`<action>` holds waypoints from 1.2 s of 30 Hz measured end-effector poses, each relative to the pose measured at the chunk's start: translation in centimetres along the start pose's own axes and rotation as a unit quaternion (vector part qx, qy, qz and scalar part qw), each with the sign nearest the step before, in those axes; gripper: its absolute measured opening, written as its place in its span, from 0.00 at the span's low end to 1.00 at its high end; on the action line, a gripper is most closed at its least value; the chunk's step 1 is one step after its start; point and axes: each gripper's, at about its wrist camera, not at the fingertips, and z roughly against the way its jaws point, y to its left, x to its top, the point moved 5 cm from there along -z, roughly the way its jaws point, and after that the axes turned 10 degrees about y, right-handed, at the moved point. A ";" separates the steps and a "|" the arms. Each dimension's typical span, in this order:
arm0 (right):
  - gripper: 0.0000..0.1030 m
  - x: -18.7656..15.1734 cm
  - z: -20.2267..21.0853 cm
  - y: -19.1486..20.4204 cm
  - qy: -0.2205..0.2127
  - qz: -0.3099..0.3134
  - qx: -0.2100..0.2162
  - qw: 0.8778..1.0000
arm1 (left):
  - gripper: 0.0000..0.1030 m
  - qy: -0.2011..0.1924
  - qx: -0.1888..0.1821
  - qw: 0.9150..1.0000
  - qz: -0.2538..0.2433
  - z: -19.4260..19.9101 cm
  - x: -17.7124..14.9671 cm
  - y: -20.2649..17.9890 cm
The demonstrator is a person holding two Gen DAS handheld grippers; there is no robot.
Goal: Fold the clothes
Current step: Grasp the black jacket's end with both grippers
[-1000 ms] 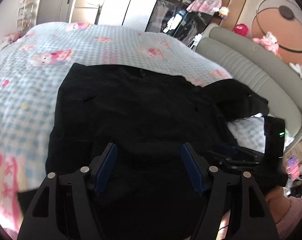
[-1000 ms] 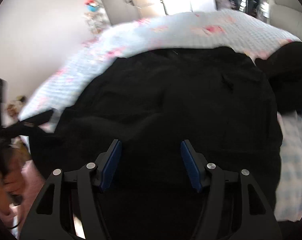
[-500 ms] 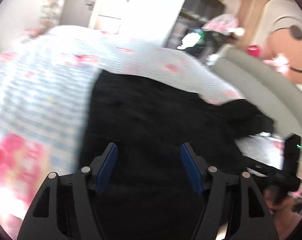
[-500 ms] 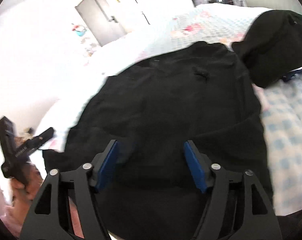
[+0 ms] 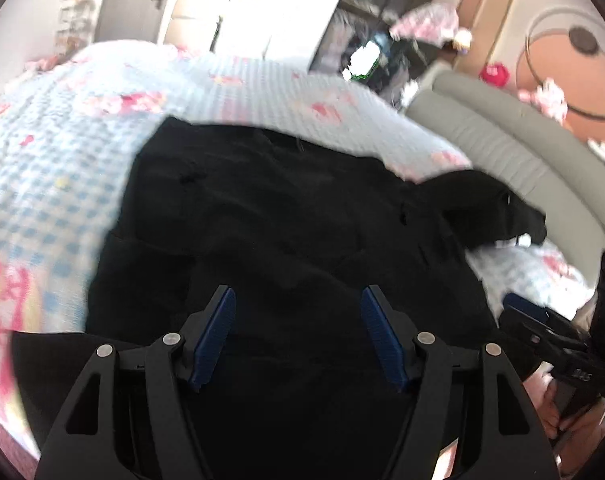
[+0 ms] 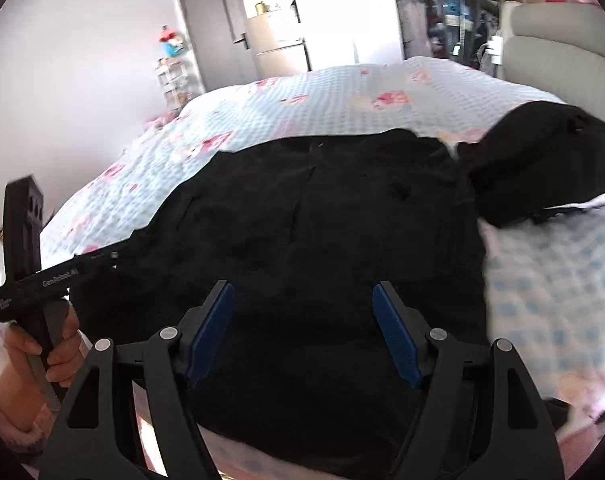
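Hovering over the bed [image 5: 54, 168], we have both grippers above a black garment [image 5: 286, 216] spread flat on the checked sheet, its far edge near the middle of the mattress and its near hem at the bedside. A second dark heap [image 6: 542, 168] lies just beside its right shoulder, toward the headboard [image 5: 514, 136].

Our left gripper [image 5: 298, 332] stands wide apart with nothing between its blue pads, only cloth below. Our right gripper [image 6: 302, 330] is spreading its jaws at this moment, and they too hold nothing; the pads press on no fabric. In the right view we see the left tool at the garment's left edge, gripped by a hand [image 6: 58, 340].

We judge this as the pause between folds: the garment is laid out and no edge is taken up yet. Next, we think, each gripper must drop to a side or a hem corner, pinch one layer cleanly, and carry it across. Black on black hides the seams, so finding the true edge is the hard part.
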 end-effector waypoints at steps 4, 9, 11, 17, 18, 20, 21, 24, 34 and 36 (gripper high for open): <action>0.71 -0.2 -5.8 -1.9 0.024 0.021 -0.029 0.999 | 0.66 0.047 0.059 0.997 -0.013 -4.4 0.2 1.9; 0.74 0.2 -11.2 -6.0 0.065 -0.056 0.042 0.995 | 0.67 0.045 0.067 0.997 0.005 -5.9 0.4 3.2; 0.75 0.5 -11.7 -5.8 0.072 -0.048 0.037 0.996 | 0.67 0.044 0.068 0.997 0.015 -5.8 0.3 3.5; 0.73 0.5 -5.9 -5.7 0.051 -0.078 0.046 0.995 | 0.65 -0.021 0.033 0.998 0.051 1.9 -0.4 3.4; 0.73 0.3 -3.7 -5.6 0.036 -0.088 0.056 0.994 | 0.66 -0.040 0.023 0.997 0.059 3.9 -0.8 3.5; 0.76 -0.6 0.7 -5.5 -0.001 -0.098 0.052 0.994 | 0.69 -0.063 0.002 0.996 0.071 6.8 -1.8 3.9; 0.79 -0.9 2.2 -5.3 -0.010 -0.096 0.055 0.994 | 0.69 -0.061 -0.005 0.995 0.075 7.5 -2.5 4.1; 0.80 -2.1 5.1 -4.9 -0.015 -0.088 0.054 0.995 | 0.69 -0.029 0.012 0.995 0.093 7.8 -4.4 5.5; 0.78 -5.6 5.6 -6.9 0.038 -0.122 0.042 0.991 | 0.69 -0.007 0.021 0.986 0.167 7.0 -6.3 9.9; 0.77 -6.2 5.3 -7.5 0.049 -0.128 0.025 0.990 | 0.69 -0.001 0.021 0.983 0.185 6.4 -6.5 10.9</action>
